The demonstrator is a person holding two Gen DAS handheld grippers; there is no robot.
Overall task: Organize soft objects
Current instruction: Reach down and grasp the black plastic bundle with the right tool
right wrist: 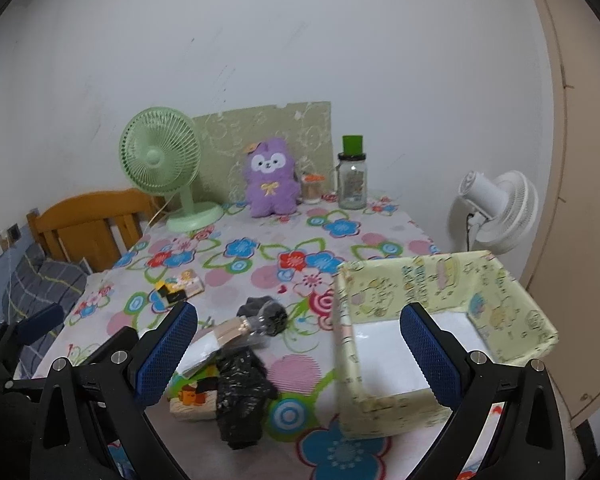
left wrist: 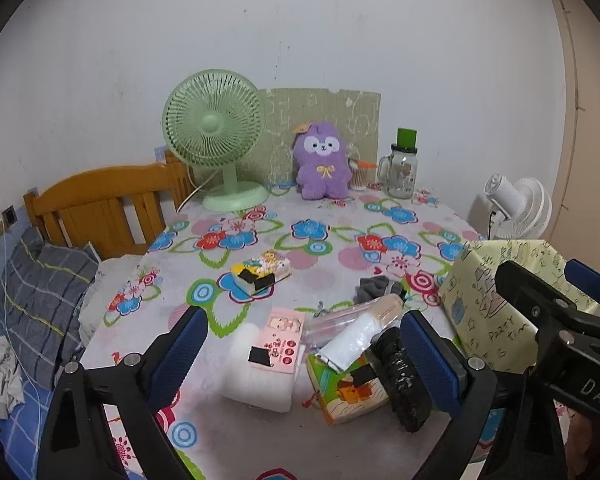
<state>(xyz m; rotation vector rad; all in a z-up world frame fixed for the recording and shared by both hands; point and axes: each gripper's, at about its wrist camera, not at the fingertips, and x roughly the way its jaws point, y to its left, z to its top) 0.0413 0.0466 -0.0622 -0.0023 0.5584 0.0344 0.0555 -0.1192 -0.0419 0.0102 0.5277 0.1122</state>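
Observation:
A pile of soft items lies near the table's front: a folded white towel (left wrist: 260, 376), a pink card packet (left wrist: 281, 340) on it, a clear plastic bag with a white cloth (left wrist: 352, 340), a colourful cloth book (left wrist: 348, 392) and a black glittery cloth (left wrist: 406, 384), also in the right wrist view (right wrist: 240, 396). A grey sock (left wrist: 374, 286) lies behind. A pale yellow fabric box (right wrist: 436, 340) stands open at the right. A purple plush (left wrist: 324, 160) sits at the back. My left gripper (left wrist: 300, 364) is open above the pile. My right gripper (right wrist: 300, 354) is open, between pile and box.
A green desk fan (left wrist: 216, 140), a glass jar with green lid (left wrist: 402, 168) and a small cup (left wrist: 358, 174) stand along the back wall. A small tissue pack (left wrist: 260, 274) lies mid-table. A bed with wooden headboard (left wrist: 100, 208) is left; a white fan (right wrist: 496, 208) right.

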